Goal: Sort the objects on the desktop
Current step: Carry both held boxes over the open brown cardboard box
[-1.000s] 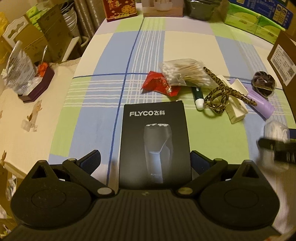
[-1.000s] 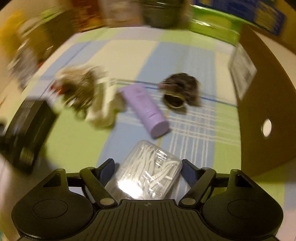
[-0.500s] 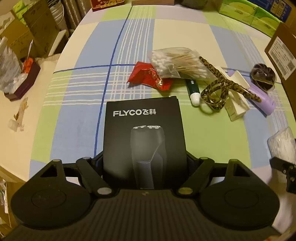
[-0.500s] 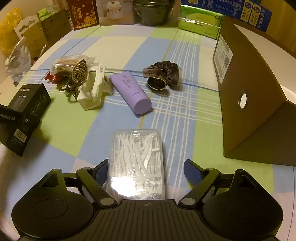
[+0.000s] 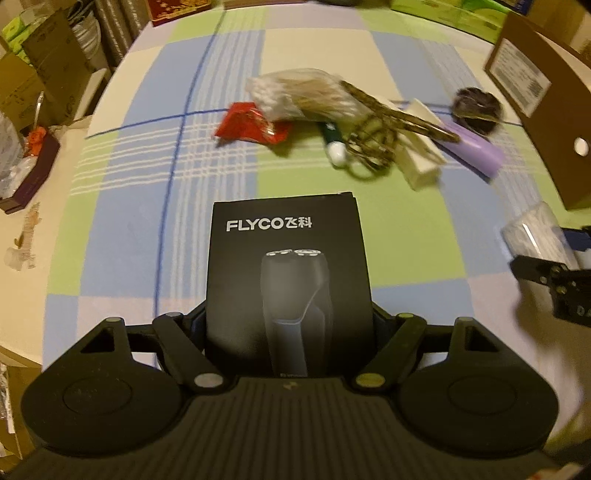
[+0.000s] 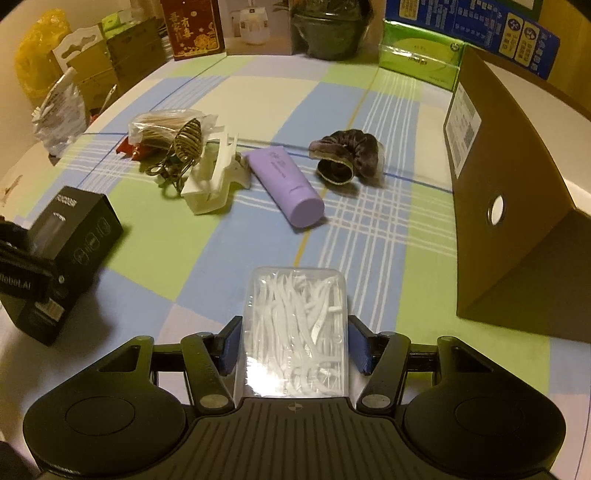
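Observation:
My left gripper (image 5: pixel 288 317) is shut on a black FLYCO shaver box (image 5: pixel 288 266) and holds it above the checked tablecloth; the box also shows in the right wrist view (image 6: pixel 74 236). My right gripper (image 6: pixel 293 343) is shut on a clear case of white floss picks (image 6: pixel 295 325), which also shows at the right edge of the left wrist view (image 5: pixel 535 236). On the cloth lie a purple tube (image 6: pixel 288 184), a dark scrunchie (image 6: pixel 347 155), a white hair claw (image 6: pixel 214 181), a leopard hair clip (image 6: pixel 184 147), a bag of cotton swabs (image 5: pixel 295 96) and a red packet (image 5: pixel 251 125).
A brown cardboard box (image 6: pixel 517 206) with a round hole stands on the right. Green tissue packs (image 6: pixel 417 59), a dark pot (image 6: pixel 328 33) and a red box (image 6: pixel 192 29) line the far edge. Cartons and bags (image 5: pixel 37 85) crowd the left side beyond the table.
Both grippers have closed on their objects. The left one has lifted the shaver box, and the right one has steadied with the floss pick case between its fingers.

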`<state>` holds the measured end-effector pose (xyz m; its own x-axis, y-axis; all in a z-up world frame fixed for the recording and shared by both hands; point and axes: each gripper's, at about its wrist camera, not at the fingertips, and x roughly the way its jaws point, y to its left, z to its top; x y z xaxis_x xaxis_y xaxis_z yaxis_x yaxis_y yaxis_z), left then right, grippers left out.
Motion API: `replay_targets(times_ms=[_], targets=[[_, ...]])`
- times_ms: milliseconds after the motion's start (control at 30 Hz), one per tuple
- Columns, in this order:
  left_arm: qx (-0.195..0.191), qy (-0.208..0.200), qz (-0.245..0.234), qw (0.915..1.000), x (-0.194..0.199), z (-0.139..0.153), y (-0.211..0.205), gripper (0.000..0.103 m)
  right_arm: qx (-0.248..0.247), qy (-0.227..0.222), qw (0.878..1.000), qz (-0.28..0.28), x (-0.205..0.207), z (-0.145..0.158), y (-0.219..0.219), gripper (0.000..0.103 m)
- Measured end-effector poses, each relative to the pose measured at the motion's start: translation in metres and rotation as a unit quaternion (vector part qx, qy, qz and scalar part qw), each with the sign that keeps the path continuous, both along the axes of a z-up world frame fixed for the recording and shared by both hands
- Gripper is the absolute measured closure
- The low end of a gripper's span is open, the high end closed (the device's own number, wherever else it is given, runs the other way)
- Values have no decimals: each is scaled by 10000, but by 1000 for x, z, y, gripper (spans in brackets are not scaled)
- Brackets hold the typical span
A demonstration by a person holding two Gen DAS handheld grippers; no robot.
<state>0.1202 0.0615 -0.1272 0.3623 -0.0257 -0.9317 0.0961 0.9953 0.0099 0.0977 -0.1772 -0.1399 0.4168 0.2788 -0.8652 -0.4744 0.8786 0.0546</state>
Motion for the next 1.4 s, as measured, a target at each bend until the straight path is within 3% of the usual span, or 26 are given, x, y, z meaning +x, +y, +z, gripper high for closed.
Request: replay_targets(times_ms=[133, 533, 1000, 1400], targets=[[-46, -76, -154, 9998, -10, 8, -10, 27, 252, 189, 9995, -73, -4, 6, -14, 48], [-254, -680, -536, 9959, -26, 68, -64, 27, 827, -56, 9964, -149, -17, 52, -75, 48], [-878, -1246, -1209, 9809, -14, 126, -190, 27, 1027, -690, 9913, -446, -14, 116, -185, 48], [-1134, -1398, -1449, 9729, 27, 141, -297, 27, 913, -1156, 9857, -824, 33, 151, -272, 48]])
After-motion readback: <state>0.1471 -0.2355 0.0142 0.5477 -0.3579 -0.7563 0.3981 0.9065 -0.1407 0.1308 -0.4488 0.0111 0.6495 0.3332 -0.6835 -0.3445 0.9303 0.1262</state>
